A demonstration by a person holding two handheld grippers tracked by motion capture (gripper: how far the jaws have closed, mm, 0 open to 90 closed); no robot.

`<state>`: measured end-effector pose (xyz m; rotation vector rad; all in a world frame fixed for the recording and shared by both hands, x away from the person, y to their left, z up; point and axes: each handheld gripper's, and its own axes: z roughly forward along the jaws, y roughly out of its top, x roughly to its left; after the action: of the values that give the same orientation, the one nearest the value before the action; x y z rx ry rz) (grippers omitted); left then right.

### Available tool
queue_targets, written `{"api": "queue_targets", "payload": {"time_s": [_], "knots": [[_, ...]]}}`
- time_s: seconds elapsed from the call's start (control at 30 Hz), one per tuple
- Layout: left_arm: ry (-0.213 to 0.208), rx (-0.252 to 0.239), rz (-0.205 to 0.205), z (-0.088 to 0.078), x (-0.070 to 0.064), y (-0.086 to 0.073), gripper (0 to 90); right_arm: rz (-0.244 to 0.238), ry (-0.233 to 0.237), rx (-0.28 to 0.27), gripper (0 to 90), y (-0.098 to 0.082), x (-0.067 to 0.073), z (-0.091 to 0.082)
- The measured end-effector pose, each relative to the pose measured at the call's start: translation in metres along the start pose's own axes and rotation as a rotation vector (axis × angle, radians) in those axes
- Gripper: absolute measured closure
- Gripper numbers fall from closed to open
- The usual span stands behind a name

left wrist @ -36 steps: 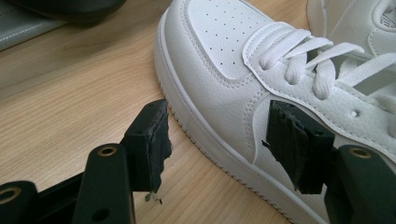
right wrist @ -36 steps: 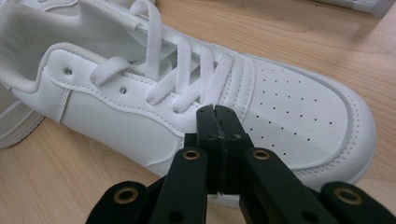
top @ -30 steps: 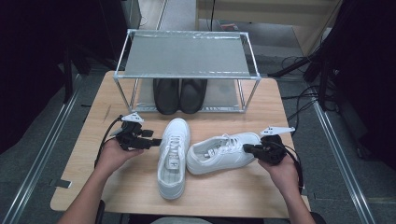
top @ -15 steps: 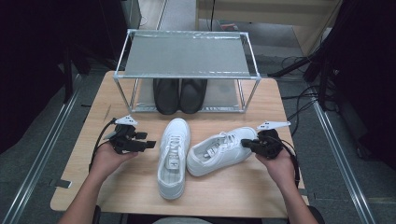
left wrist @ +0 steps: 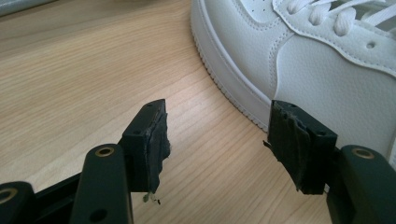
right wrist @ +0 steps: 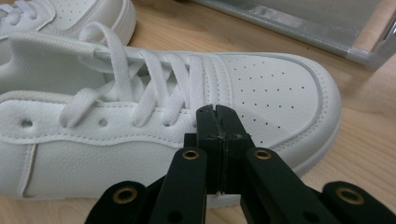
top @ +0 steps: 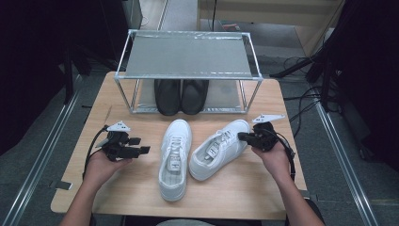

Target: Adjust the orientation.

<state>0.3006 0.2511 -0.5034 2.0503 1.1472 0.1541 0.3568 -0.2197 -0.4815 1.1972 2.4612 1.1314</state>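
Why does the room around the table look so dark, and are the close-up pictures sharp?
High view: light falls on the table and metal rack, while the surroundings sink into near black. Left gripper view: the jaws and nearby white sneaker are crisp, with soft shadow under the sole. Right gripper view: the other white sneaker is sharp, the rack behind slightly blurred.

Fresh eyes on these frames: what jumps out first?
Two white sneakers on the wooden table: the left sneaker points straight at the rack, the right sneaker lies angled beside it. A metal shoe rack stands at the far edge with a black pair under its shelf. The left hand-held gripper sits open beside the left sneaker; the right hand-held gripper, jaws shut, is at the angled sneaker's side.
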Motion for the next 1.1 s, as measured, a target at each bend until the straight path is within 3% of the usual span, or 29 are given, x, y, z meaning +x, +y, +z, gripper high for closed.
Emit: {"api": "queue_targets", "payload": {"time_s": [0.53,0.67,0.8,1.1], "knots": [[-0.001,-0.014,-0.014,-0.001,-0.001,-0.004,37.2,0.0,-0.001,-0.047,89.9,0.022,0.004,0.031],[-0.008,-0.014,-0.008,0.0,-0.001,-0.003,37.1,0.035,0.02,-0.056,89.7,0.024,0.002,0.034],[-0.008,-0.018,-0.004,0.0,-0.001,-0.002,37.1,0.056,0.038,-0.049,86.7,0.024,0.001,0.028],[-0.01,-0.01,0.009,0.003,-0.001,0.0,37.1,0.013,0.096,-0.094,84.3,0.024,0.018,0.0]]}}
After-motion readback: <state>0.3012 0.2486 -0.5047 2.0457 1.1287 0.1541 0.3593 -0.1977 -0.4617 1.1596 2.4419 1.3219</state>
